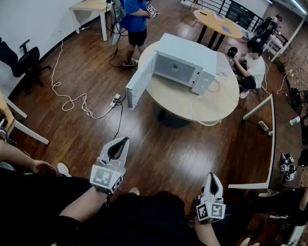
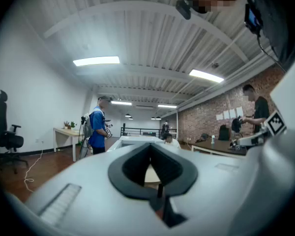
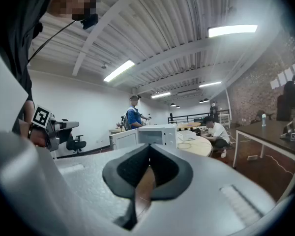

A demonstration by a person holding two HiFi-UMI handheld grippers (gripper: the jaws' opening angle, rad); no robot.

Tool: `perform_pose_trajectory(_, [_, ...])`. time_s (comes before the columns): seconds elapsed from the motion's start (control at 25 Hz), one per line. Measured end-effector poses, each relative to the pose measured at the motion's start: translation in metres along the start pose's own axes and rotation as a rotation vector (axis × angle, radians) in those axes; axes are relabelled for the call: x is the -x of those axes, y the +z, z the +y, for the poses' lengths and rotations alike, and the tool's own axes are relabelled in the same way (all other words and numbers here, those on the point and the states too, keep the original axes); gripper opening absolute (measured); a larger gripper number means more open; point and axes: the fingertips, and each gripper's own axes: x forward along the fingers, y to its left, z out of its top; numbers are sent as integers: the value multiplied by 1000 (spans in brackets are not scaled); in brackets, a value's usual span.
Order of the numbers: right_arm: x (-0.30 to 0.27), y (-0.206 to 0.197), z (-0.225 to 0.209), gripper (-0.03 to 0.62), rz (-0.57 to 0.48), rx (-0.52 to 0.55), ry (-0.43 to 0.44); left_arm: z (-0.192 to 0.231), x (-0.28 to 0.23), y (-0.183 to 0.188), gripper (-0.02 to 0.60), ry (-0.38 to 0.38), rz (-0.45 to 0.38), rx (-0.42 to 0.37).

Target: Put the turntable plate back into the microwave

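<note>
A white microwave stands on a round wooden table with its door swung open to the left. A clear glass turntable plate lies faintly visible on the table in front of the microwave's right end. Both grippers are held low and near me, far short of the table. My left gripper is shut and empty. My right gripper is shut and empty too. The right gripper view looks toward the microwave across the floor.
A person in a blue shirt stands behind the table and another crouches at its right. A white cable and a power strip lie on the floor left of the table. A white table frame stands to the right, an office chair far left.
</note>
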Motion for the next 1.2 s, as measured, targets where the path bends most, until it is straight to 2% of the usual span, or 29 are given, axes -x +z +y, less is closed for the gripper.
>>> perform_pose_trajectory(0.12, [-11, -5, 18, 2, 5, 18, 23, 20, 5, -5, 6, 32, -2, -36])
perform_pose_trajectory(0.24, [-30, -15, 28, 2, 36, 1, 68, 43, 0, -8, 6, 97, -7, -11])
perform_pose_trajectory(0.36, [-53, -20, 19, 2, 41, 0, 82, 46, -19, -9, 7, 81, 4, -11])
perform_pose_trajectory(0.48, [-98, -23, -3, 2, 21, -55, 65, 56, -52, -4, 6, 88, 6, -31])
perform_pose_trajectory(0.68, [-181, 0, -34, 2, -48, -104, 78, 77, -123, 14, 6, 85, 36, -56])
perform_pose_trajectory(0.84, [-221, -1, -66, 2, -1, -167, 49, 81, -189, 38, 7, 65, 48, -58])
perform_pose_trajectory(0.96, [-242, -26, -92, 2, 45, -281, 25, 87, -228, 52, 6, 62, 49, -64])
perform_pose_trajectory(1.12, [-265, -95, -140, 2, 145, -455, -66, 103, -259, 58, 6, 108, 62, -60])
perform_pose_trajectory(1.2, [-271, -122, -158, 6, 163, -516, -73, 112, -265, 65, 6, 128, 67, -71])
